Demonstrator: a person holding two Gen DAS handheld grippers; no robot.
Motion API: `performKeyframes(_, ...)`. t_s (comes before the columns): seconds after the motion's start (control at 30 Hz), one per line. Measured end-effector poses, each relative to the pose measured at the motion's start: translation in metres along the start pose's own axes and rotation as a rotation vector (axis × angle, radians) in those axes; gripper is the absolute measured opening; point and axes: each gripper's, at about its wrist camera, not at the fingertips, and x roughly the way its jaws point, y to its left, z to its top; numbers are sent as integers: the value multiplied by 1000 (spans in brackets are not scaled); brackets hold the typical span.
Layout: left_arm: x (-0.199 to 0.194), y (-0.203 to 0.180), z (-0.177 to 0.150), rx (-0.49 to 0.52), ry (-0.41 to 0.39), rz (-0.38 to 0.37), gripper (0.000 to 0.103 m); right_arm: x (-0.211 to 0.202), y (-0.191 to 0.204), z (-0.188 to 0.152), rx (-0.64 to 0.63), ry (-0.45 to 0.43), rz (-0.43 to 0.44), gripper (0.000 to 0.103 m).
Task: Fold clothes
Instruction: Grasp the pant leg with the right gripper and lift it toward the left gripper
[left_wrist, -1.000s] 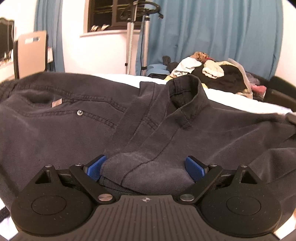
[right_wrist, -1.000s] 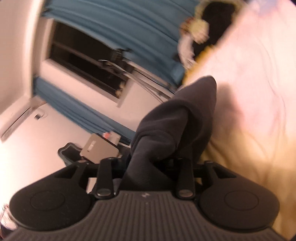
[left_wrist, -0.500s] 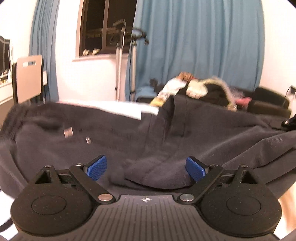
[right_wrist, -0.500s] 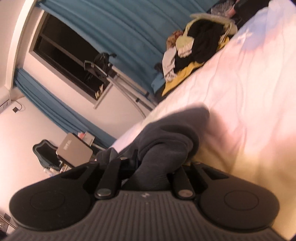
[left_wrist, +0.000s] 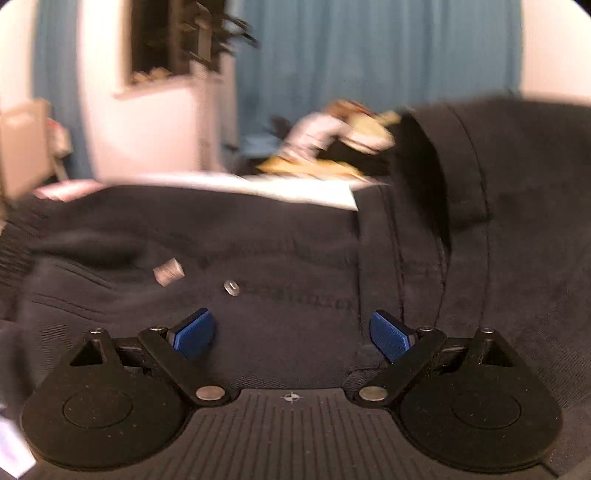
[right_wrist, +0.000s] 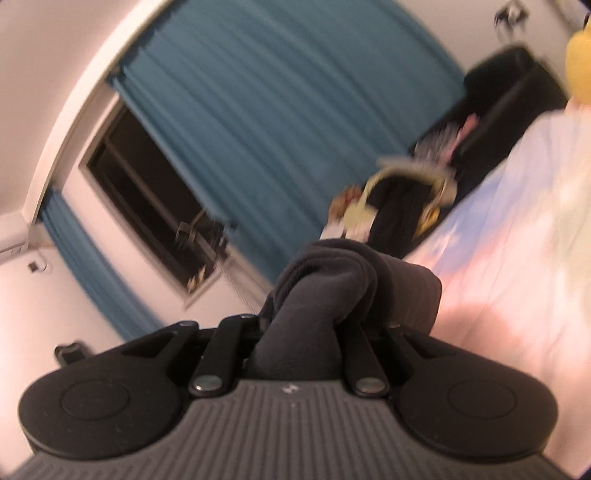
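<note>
**Dark trousers, one end bunched in the right tongs**

The trousers (left_wrist: 295, 251) lie spread over the bed (right_wrist: 517, 258), filling the left wrist view, waistband at about 2 o'clock. The left gripper (left_wrist: 291, 334) is spread wide, grasping nothing. The right gripper (right_wrist: 306, 325) is clenched on a wad of the cloth. The fabric looks thick, soft and limp, likely fairly heavy; seams or waistband should give the surest hold.

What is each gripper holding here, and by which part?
Right gripper: shut on a bunched fold of the dark trousers; which part is unclear. Left gripper: open, holding nothing.
</note>
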Motion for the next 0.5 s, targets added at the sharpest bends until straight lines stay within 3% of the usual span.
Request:
performKeyframes(0.07,18,-30,-8,-19,53,-67,93,-8,-3,3,-47,-54,-29,13)
performKeyframes(0.17,32,-55,-23,60,9,-12,93,1,-7,-7,-141,-81,-70,14)
performKeyframes(0.23,29,-48,-23,61,7,-42,94,12,-14,-17,-160,-90,-79,14)
performKeyframes(0.33,5,-30,-16,98,1,-148,94,26,-18,-20,-158,-114,-66,15)
performKeyframes(0.4,-24,-18,-11,138,-40,-132,95,29,-17,-20,-168,-119,-49,15)
performKeyframes(0.5,-66,14,-4,98,-60,-129,96,26,-12,-22,-206,-119,-44,15)
